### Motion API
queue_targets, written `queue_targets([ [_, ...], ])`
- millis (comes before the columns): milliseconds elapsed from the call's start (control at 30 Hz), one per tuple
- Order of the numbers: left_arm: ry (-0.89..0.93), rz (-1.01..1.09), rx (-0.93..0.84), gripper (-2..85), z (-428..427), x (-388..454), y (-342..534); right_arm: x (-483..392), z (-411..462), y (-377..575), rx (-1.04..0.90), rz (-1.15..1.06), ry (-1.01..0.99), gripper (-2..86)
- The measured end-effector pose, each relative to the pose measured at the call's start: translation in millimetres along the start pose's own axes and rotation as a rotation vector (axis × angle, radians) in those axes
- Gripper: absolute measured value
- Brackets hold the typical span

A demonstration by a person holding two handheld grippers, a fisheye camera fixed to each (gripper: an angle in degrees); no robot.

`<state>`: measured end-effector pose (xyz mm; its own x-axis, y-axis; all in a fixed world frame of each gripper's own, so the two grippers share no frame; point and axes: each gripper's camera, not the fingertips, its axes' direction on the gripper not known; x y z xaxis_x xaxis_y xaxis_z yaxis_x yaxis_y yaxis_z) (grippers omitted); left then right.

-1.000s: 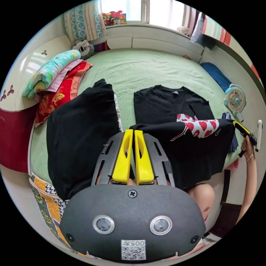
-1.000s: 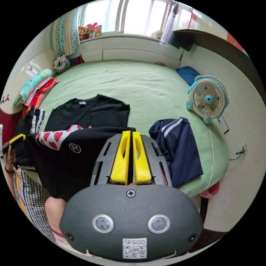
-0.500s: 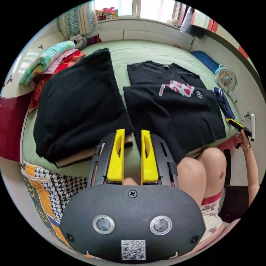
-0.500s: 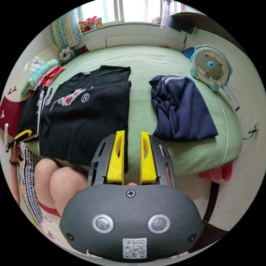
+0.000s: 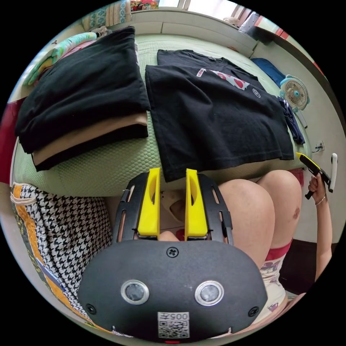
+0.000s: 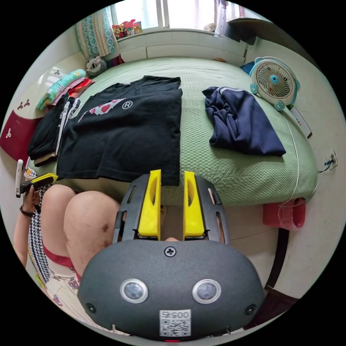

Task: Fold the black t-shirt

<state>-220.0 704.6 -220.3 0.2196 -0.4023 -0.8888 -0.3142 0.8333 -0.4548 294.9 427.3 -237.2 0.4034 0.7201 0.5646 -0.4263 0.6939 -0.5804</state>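
**Black t-shirt lies flat on the bed, both hand-held grippers empty**

In the left gripper view, the left hand-held gripper (image 5: 173, 180) has its yellow jaws parted with nothing between them, poised just off the near edge of the green bed (image 5: 108, 169). The black t-shirt (image 5: 212, 115) lies spread on the bed, folded over so its heart print shows near the far edge, and its near hem hangs slightly past the mattress edge. Beside it sits a stack of folded dark clothes (image 5: 79, 97). The person's knees (image 5: 259, 205) are below the shirt, and the right hand-held gripper (image 5: 306, 160) is held in a hand off the shirt's far corner.

In the right gripper view, the right hand-held gripper (image 6: 172, 180) is likewise parted and empty, just beyond the black t-shirt's (image 6: 126, 137) near corner. A crumpled navy garment (image 6: 241, 122) lies apart from the shirt, with a small fan (image 6: 274, 83) behind it. The left hand-held gripper (image 6: 45, 178) is visible beside the person's knee (image 6: 86, 220).
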Motion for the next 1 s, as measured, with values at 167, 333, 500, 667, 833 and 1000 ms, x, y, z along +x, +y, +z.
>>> queue_targets([
  [167, -0.015, -0.056, -0.016, 10.2, 26, -3, -4, -6, -1, 3, 0.014, 0.003, -0.004, 8.9],
  [333, -0.039, -0.069, -0.036, 10.0, 39, -2, -8, -11, 1, 7, 0.013, -0.012, 0.004, 9.0],
  [500, -0.057, -0.066, -0.046, 9.7, 52, -2, -10, -11, 8, 7, 0.001, 0.001, -0.007, 9.1],
  [667, -0.076, -0.062, -0.042, 9.7, 65, 1, -10, -21, 14, 3, 0.001, -0.008, 0.0, 9.1],
  [833, -0.082, -0.053, -0.055, 9.8, 74, 2, -11, -29, 30, 0, -0.034, -0.008, 0.017, 8.3],
  [1000, -0.102, -0.029, -0.065, 9.9, 82, 6, -13, -36, 51, 6, -0.05, -0.006, 0.045, 7.8],
])
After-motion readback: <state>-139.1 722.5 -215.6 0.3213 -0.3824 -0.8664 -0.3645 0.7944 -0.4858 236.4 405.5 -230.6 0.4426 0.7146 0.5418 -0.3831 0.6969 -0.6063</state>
